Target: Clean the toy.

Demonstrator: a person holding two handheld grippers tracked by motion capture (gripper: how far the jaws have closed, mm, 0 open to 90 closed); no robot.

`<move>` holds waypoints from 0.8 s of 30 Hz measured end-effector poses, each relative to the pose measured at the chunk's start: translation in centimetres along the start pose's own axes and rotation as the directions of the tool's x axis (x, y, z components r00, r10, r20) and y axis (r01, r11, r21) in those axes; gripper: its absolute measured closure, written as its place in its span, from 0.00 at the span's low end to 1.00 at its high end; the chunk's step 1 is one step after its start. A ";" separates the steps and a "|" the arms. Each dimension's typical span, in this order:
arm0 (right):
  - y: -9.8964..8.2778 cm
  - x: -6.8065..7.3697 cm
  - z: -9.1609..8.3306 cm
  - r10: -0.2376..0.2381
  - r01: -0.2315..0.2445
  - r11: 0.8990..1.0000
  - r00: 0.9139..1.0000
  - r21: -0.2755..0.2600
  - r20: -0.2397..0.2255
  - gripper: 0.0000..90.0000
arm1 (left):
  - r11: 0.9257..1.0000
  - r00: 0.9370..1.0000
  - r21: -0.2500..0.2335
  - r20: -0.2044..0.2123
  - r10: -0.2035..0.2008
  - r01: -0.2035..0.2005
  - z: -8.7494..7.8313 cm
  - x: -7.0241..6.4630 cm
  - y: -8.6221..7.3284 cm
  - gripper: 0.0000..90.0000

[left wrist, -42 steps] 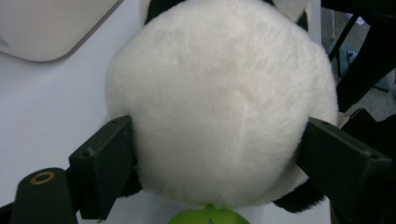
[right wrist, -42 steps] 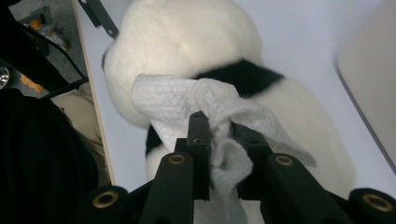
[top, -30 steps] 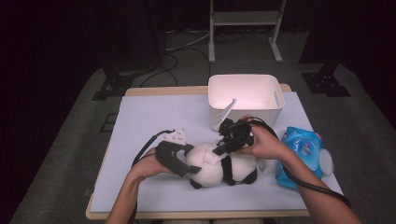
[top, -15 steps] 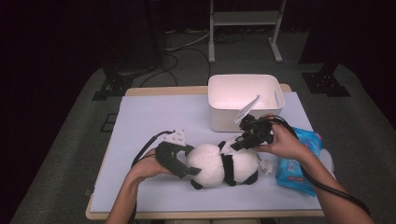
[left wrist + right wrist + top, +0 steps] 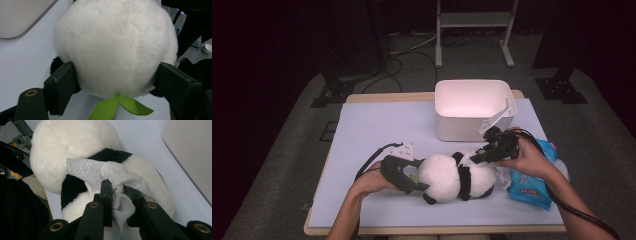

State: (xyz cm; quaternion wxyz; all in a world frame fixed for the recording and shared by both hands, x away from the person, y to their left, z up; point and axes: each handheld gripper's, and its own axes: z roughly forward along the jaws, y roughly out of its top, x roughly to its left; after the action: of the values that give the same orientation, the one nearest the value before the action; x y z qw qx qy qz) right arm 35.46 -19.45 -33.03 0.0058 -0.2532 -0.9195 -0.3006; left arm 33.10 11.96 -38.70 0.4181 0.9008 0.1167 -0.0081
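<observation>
Wiping step, mid-way. At left, left gripper (image 5: 404, 176) with jaws wide around the panda plush's (image 5: 457, 176) white head, just been closing, steadying it on the counter (image 5: 372, 125). At right, right gripper (image 5: 488, 150) pinching a white wipe (image 5: 110, 176) against the plush's back. Next, probably: drag wipe across fur, keep head pinned.
</observation>
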 end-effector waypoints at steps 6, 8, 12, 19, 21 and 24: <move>0.6 0.7 -0.1 -0.030 0.030 1.000 0.999 -0.002 0.009 0.87 | 1.000 1.000 -0.023 -0.010 -0.009 0.009 0.2 0.3 0.0 0.26; 1.0 1.2 0.1 -0.050 0.050 0.999 0.999 0.005 0.006 0.87 | 1.000 1.000 -0.028 -0.016 -0.013 0.013 0.2 0.3 0.0 0.26; 1.8 2.1 0.7 -0.078 0.078 0.997 0.997 0.016 -0.008 0.87 | 0.999 0.999 -0.034 -0.026 -0.018 0.018 0.1 0.4 0.0 0.27; 3.0 3.9 2.0 -0.138 0.140 0.989 0.990 0.038 -0.041 0.86 | 0.999 0.998 -0.028 -0.049 -0.034 0.033 -0.1 0.9 -0.4 0.27; 2.9 4.2 2.1 -0.149 0.151 0.987 0.988 0.047 -0.046 0.86 | 0.998 0.998 -0.037 -0.047 -0.049 0.048 -0.1 1.1 -0.5 0.27; 2.4 4.5 2.0 -0.161 0.163 0.985 0.986 0.062 -0.042 0.86 | 0.998 0.997 -0.041 -0.047 -0.054 0.052 -0.1 1.2 -0.6 0.27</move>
State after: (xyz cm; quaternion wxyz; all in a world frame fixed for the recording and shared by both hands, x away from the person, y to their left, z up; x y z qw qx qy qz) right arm 32.95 -14.61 -32.57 0.0066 -0.1717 -0.9460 -0.2747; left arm 34.13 12.62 -39.19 0.4327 0.8888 0.1505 0.0050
